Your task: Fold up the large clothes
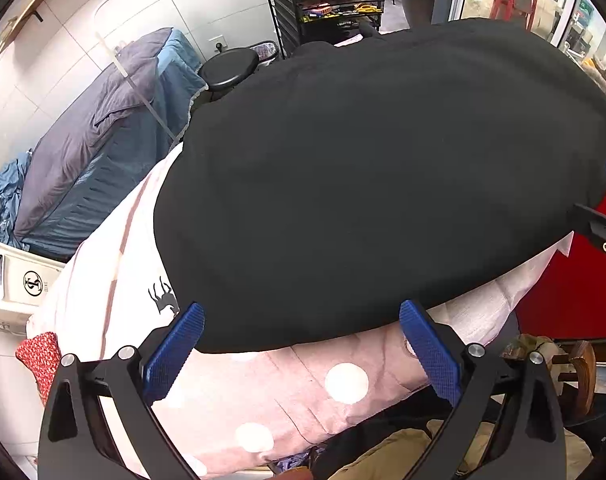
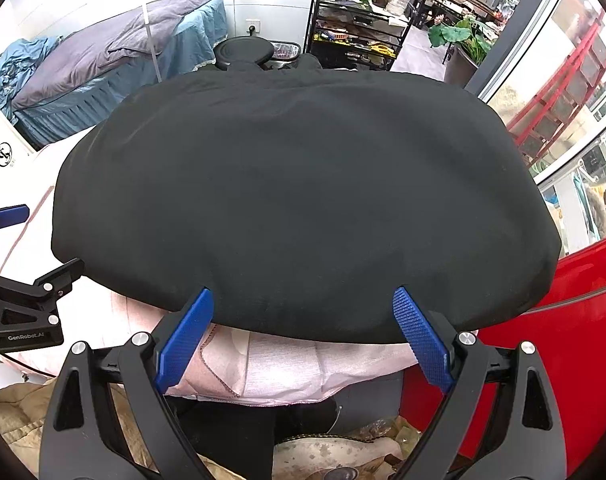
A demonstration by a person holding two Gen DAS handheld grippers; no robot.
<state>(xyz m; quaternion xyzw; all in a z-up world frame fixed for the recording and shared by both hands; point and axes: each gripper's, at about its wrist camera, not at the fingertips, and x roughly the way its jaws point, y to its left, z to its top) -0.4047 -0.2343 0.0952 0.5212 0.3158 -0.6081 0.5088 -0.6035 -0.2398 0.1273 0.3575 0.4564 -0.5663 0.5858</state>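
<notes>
Left wrist view: large black cloth garment across frame centre on pink dotted bedding, near hem just ahead of left gripper, blue fingers spread, empty. Right wrist view: same hem before right gripper, likewise spread; long axis left-to-right.
</notes>
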